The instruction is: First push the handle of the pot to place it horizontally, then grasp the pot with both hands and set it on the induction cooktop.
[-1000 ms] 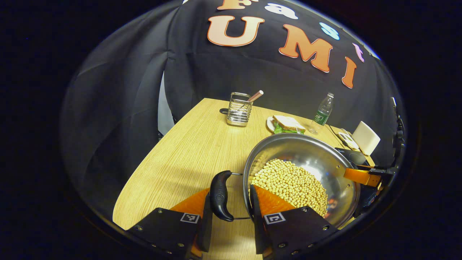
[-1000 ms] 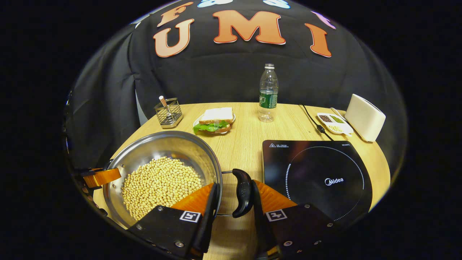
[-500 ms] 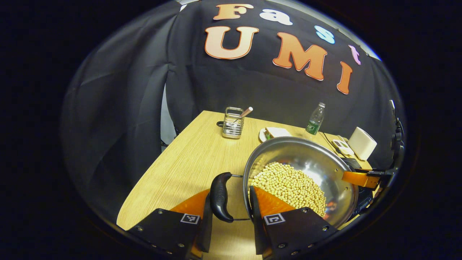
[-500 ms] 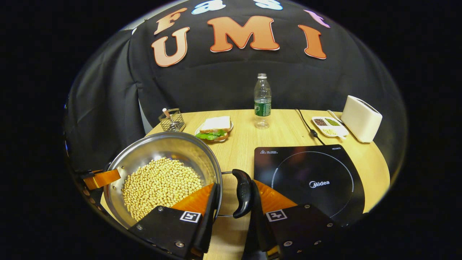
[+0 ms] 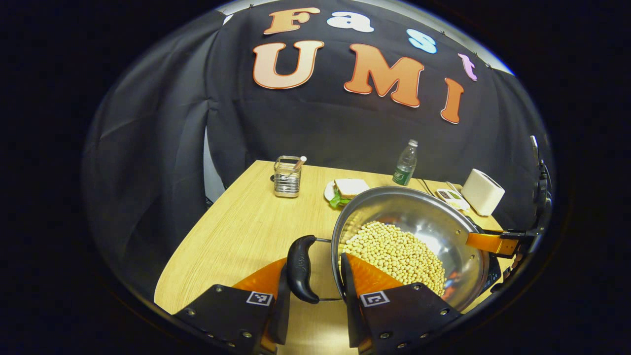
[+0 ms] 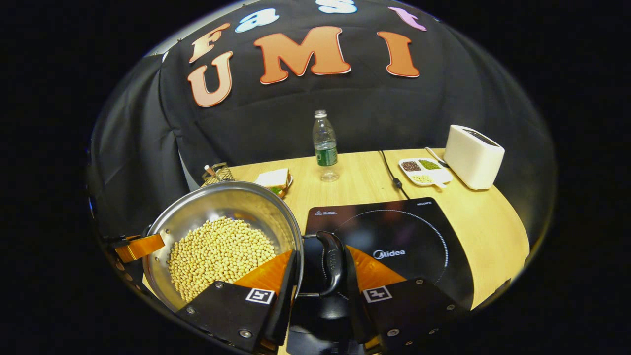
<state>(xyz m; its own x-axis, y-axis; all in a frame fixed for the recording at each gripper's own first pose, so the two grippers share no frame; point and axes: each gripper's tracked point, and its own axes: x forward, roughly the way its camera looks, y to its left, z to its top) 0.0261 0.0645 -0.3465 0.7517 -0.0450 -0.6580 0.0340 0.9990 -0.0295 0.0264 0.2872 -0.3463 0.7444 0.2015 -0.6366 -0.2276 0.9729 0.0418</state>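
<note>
Pot [image 5: 419,236]: steel, filled w/ soybeans [image 5: 394,254], carried between both tools; judged clear of the surface [image 5: 236,231]. In right gripper view pot [image 6: 222,222] sits left of the induction cooktop [image 6: 404,236], its right handle [image 6: 331,264] already over the cooktop's near-left part.
Left tool [image 5: 313,296]: straddles pot rim by the left handle [image 5: 299,268], one finger outside the handle, other inside the bowl on the beans. Pinch looks narrow, but contact of both pads not confirmable; cannot tell if it's clamped.
Right tool [image 6: 315,296]: same straddle, rim + handle between fingers; right finger lies against the handle, left one inside the bowl. Clamp also not confirmable.
Step (judged): transfer leg, pot en route to cooktop; handles already horizontal.
Technique: keep both tools level and moving together, else beans shift and the rim can slip. Travel sideways toward the ring marking, centre pot over it, then lower straight down; release only once base is seated.
Edges: cooktop's near edge lies close to surface front edge, so no drifting toward the person. Cable [image 6: 389,170] runs off the cooktop's back edge.
Room: bottle [image 6: 325,145], condiment tray [image 6: 424,170], toaster [image 6: 473,155] stand behind the cooktop, well apart from the path. Sandwich plate [image 5: 345,190] and utensil holder [image 5: 287,176] sit behind the pot. Cooktop glass bare.
</note>
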